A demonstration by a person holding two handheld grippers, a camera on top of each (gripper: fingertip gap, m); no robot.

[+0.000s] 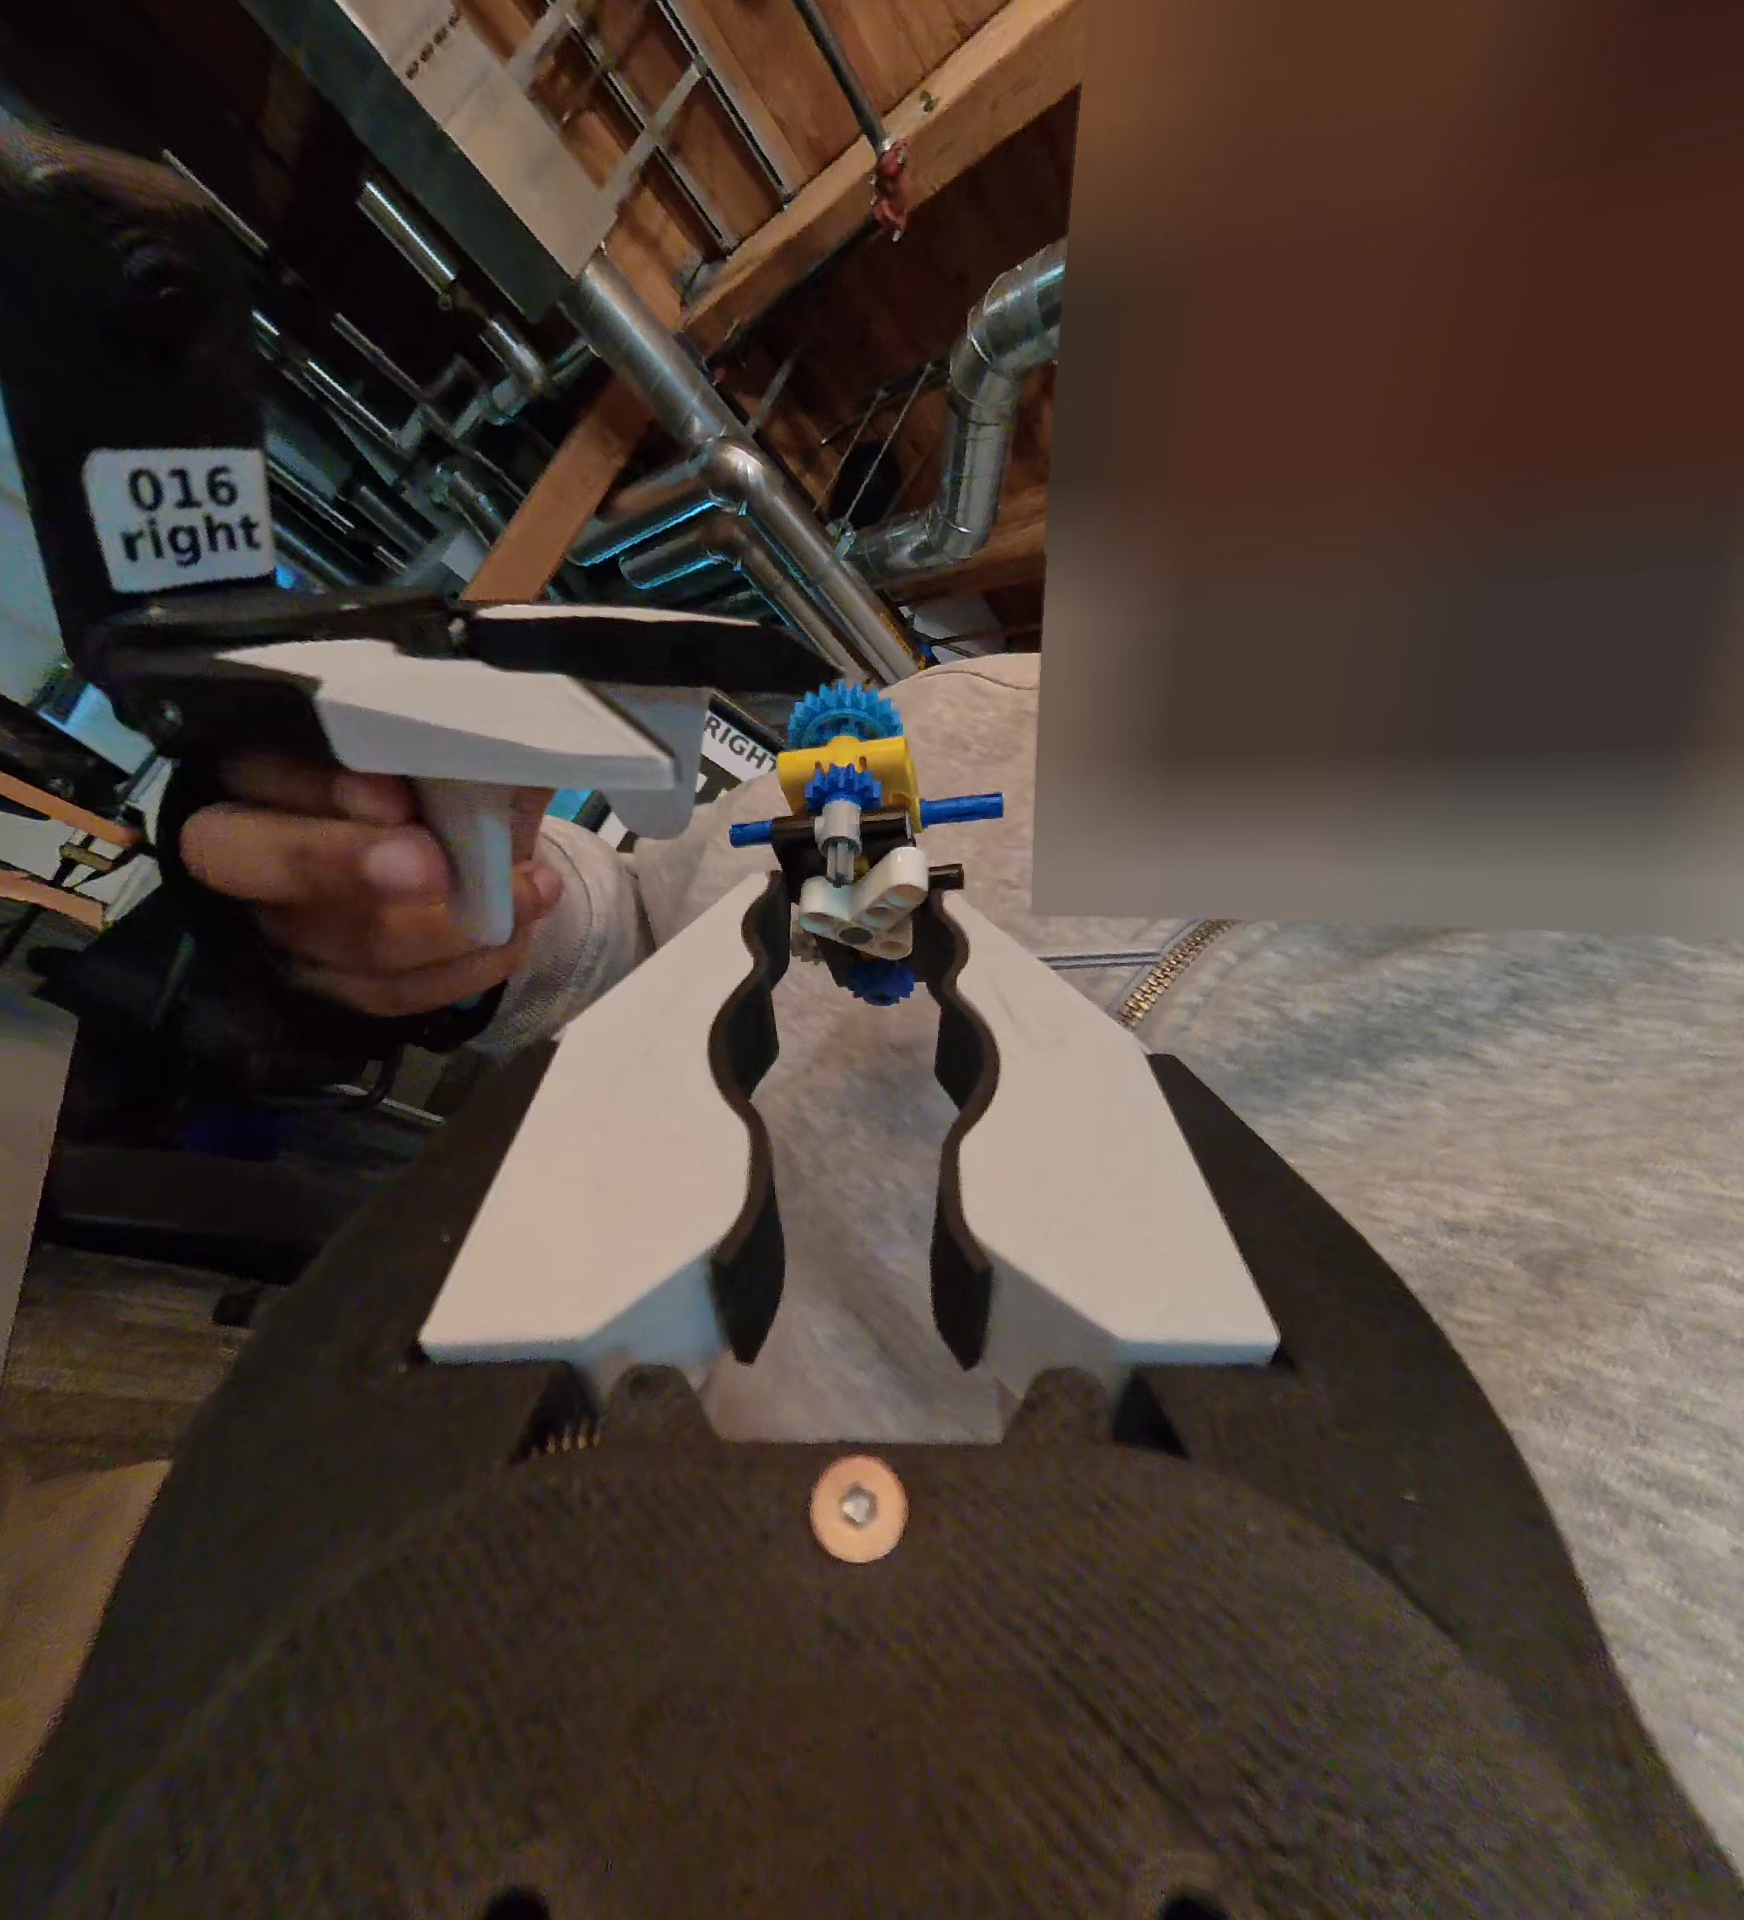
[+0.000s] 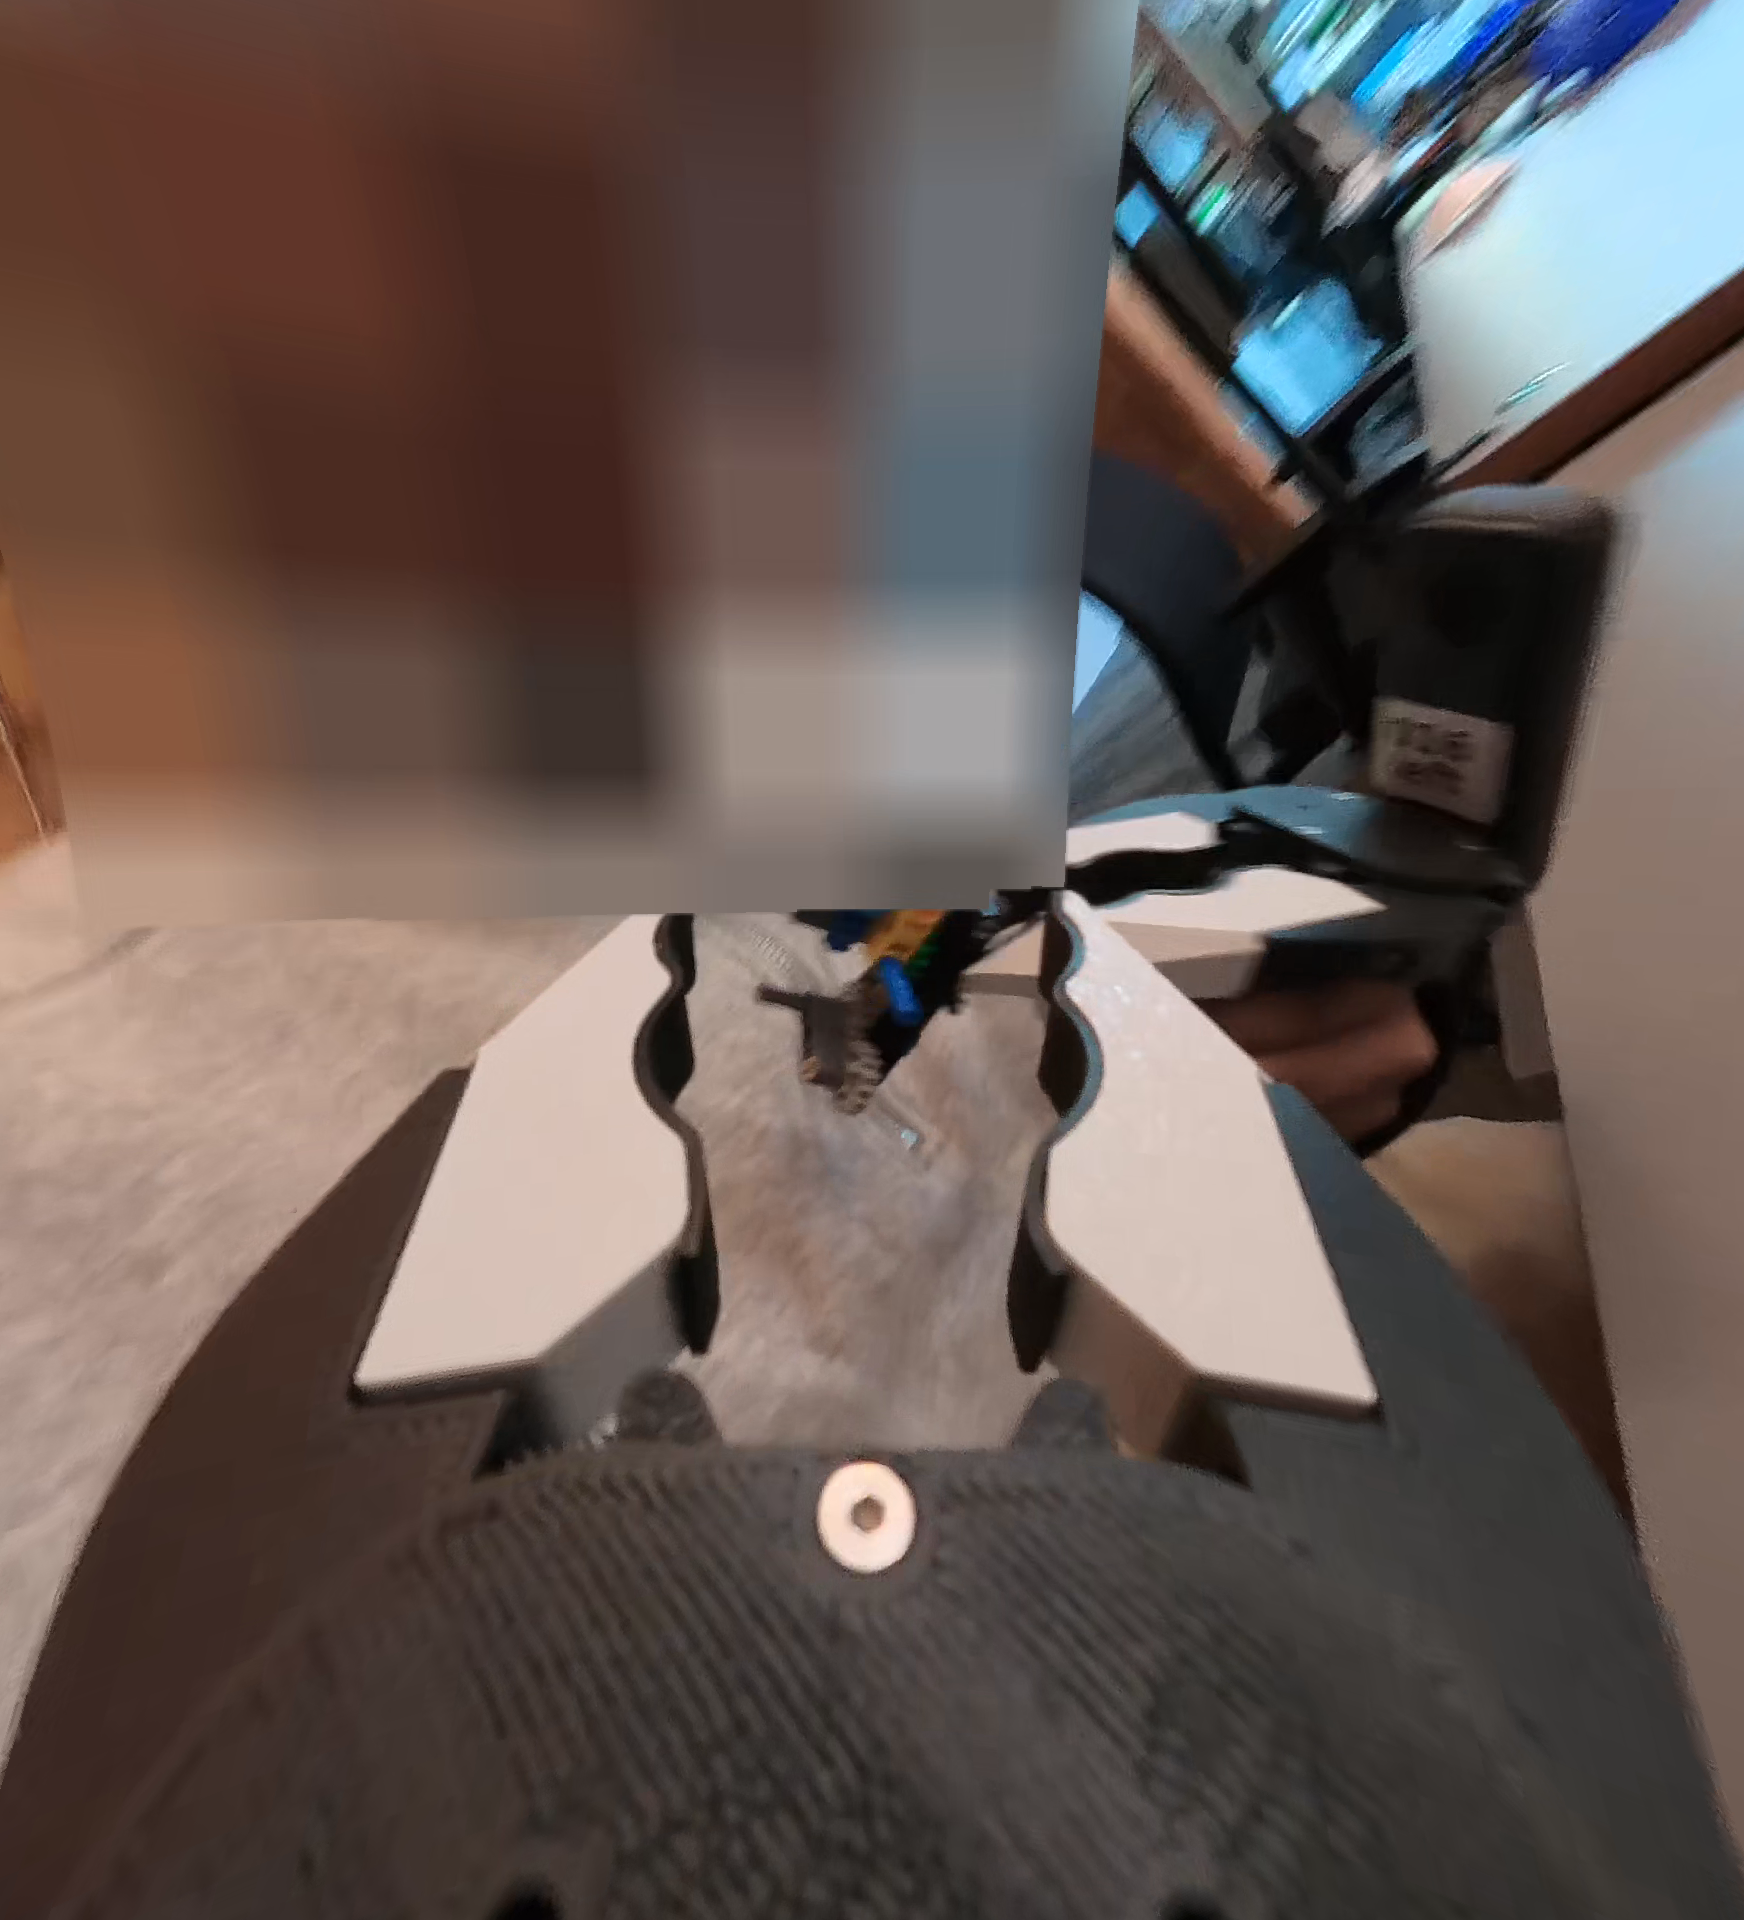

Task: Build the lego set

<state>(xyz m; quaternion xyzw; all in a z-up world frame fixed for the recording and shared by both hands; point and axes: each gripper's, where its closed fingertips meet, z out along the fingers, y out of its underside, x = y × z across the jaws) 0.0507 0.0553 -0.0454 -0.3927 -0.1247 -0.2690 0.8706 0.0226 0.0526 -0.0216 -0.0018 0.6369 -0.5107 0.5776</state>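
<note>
Here, one lego assembly (image 1: 852, 831), two grippers

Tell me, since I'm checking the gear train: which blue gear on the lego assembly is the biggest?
The lighter blue gear at the very top, above the yellow block; the two darker blue gears below it are clearly smaller.

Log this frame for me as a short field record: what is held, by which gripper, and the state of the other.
held item: lego assembly, yellow block, blue gears, blue axle, white beam
holder: left gripper, fingers closed on the assembly's lower part
other gripper: right gripper, fingers apart, nothing between them
relative position: right gripper close beside the assembly, apparently not touching
backdrop: person's grey sweater
image quality: right wrist view motion-blurred
</note>
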